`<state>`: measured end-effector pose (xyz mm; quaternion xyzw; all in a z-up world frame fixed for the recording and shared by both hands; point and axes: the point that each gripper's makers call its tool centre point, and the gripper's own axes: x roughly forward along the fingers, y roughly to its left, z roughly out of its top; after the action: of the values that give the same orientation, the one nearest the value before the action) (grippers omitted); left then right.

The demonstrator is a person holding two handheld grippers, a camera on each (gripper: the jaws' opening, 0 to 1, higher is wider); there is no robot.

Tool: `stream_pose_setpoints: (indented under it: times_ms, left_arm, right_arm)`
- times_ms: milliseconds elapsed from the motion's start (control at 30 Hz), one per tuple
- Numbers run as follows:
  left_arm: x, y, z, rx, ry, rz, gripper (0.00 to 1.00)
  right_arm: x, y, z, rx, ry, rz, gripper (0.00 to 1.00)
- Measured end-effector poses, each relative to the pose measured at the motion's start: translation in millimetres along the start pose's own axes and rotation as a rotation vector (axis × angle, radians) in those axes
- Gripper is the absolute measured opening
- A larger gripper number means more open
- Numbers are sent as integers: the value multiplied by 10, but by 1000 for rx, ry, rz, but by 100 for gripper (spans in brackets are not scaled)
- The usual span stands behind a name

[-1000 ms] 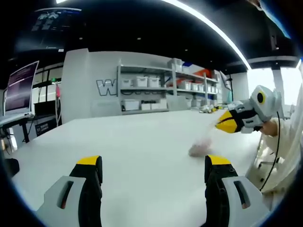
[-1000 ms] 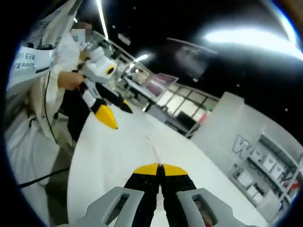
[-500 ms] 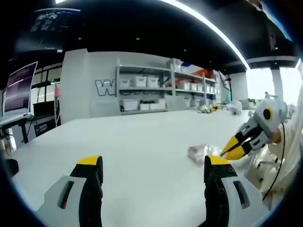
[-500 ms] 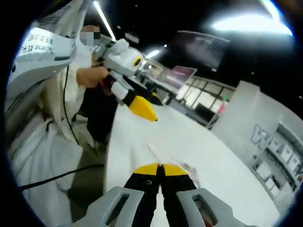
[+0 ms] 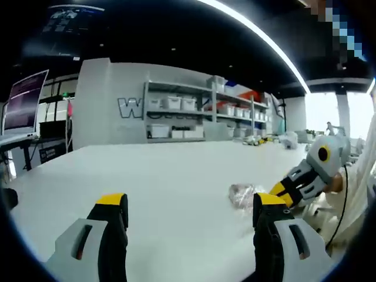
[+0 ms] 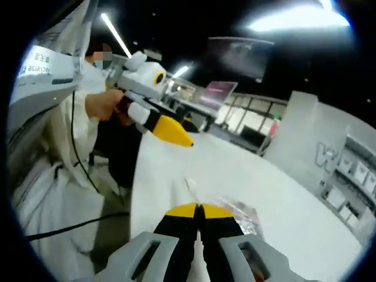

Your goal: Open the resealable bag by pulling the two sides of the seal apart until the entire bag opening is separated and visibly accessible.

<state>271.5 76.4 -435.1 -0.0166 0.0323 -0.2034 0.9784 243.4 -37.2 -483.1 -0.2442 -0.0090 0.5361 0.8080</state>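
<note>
The resealable bag [image 5: 242,195] lies crumpled on the white table [image 5: 176,176], still sealed as far as can be judged. The right gripper [image 6: 198,207] has its jaws pressed together at the bag's near edge — whether film is pinched between them cannot be told. The left gripper [image 5: 191,202] stands wide open and empty — bring it to the opposite lip of the seal, grip close beside the right, then pull apart evenly.

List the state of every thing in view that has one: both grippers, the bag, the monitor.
Left gripper: open, jaws wide apart, holding nothing.
Right gripper: shut, tips together at the bag's edge; a grip on it can't be confirmed.
Resealable bag: lying crumpled on the white table; seal state unclear.
Monitor: switched on.
</note>
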Motion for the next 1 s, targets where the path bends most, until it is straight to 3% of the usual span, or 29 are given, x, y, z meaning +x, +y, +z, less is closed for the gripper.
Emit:
stream_pose_setpoints:
  times_ms: [533, 1000]
  left_arm:
    - [-24, -14, -57, -2, 2, 4, 87]
    - [-66, -20, -56, -19, -16, -1, 86]
  right_arm:
    - [-38, 157, -12, 120, 12, 56, 10]
    - [-191, 211, 171, 140, -5, 8, 12]
